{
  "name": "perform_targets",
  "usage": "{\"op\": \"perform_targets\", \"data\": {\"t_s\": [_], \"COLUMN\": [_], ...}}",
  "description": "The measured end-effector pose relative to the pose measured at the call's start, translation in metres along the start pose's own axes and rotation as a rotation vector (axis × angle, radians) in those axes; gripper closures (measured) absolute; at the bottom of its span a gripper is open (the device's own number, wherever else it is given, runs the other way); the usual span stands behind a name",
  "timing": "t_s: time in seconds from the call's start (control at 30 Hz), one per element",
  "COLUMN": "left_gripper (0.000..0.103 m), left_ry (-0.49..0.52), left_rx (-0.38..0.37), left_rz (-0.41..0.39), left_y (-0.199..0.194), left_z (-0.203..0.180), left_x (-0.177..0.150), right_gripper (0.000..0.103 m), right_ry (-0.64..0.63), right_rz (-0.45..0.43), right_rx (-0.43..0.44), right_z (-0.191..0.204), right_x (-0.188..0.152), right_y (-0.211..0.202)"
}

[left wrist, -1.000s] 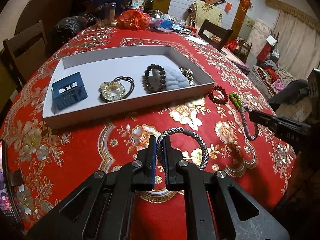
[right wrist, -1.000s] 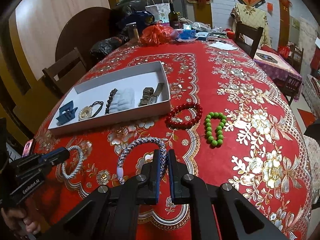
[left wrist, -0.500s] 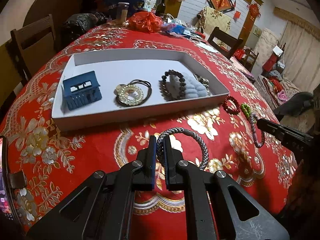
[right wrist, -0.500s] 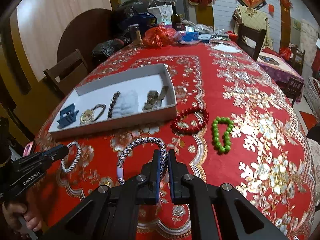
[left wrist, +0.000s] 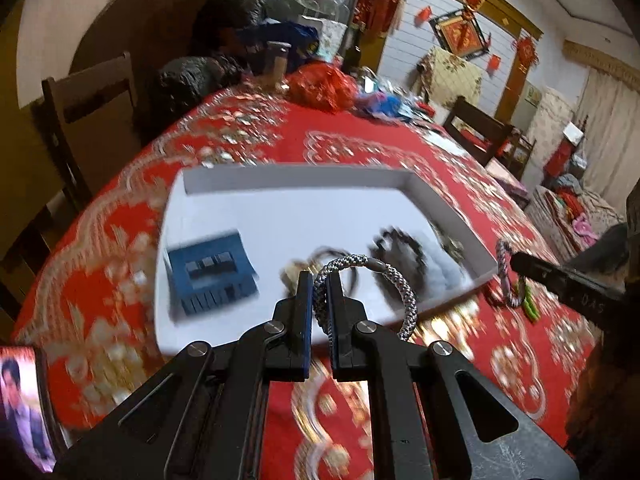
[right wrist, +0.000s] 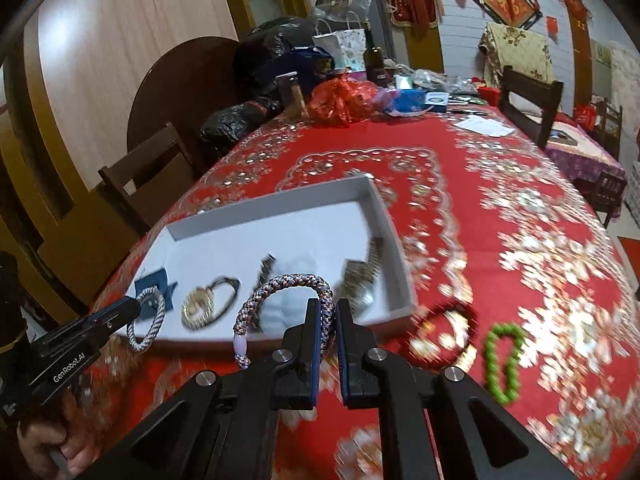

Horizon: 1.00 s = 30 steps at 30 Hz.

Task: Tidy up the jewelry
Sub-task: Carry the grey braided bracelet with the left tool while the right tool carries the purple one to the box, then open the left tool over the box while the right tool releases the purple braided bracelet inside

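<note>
Left claw (left wrist: 319, 280): clenched on a grey braided bracelet (left wrist: 400, 292), held above the near edge of the white tray (left wrist: 280, 178). The tray holds a blue box (left wrist: 210, 276), hair ties, a dark bead bracelet and a watch. Right claw (right wrist: 328, 312): clenched on a multicoloured braided bracelet (right wrist: 280, 284). On the red bench (right wrist: 500, 200), right of the tray: a red bead bracelet (right wrist: 444, 334), then a green bead bracelet (right wrist: 502, 362).
</note>
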<state>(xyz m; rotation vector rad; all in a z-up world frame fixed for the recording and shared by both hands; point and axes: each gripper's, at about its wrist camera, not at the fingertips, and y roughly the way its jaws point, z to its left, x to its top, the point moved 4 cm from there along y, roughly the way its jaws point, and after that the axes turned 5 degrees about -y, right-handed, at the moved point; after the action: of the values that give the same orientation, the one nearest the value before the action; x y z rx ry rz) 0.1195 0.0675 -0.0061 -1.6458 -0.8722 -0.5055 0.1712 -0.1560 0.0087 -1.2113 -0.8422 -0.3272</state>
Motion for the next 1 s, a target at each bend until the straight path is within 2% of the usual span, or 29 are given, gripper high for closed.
{"op": "perform_targets", "data": {"t_s": [0.17,0.27,0.37,0.57,1.0], "left_gripper": [0.098,0.098,0.098,0.098,0.098], "left_ry": [0.011,0.02,0.008,0.014,0.035], "left_rx": [0.051,0.082,0.102,0.117,0.168], "left_rz": [-0.003,0.01,0.022,0.024,0.034], "left_y": [0.028,0.043,0.05,0.052,0.056], "left_z": [0.01,0.014,0.019,0.019,0.016], "left_x": [0.013,0.01,0.005,-0.001,-0.002], "right_gripper": [0.096,0.096,0.096,0.096,0.096], "right_ry": [-0.003,0.023,-0.006,-0.031,0.002], "right_rz": [0.028,0.03,0.035,0.08,0.12], "right_rx": [0.011,0.04,0.041,0.05,0.053], "right_z": [0.019,0.028,0.041,0.051,0.043], "right_x": [0.015,0.022,0.027,0.025,0.016], "right_y": [0.038,0.053,0.065,0.087,0.099]}}
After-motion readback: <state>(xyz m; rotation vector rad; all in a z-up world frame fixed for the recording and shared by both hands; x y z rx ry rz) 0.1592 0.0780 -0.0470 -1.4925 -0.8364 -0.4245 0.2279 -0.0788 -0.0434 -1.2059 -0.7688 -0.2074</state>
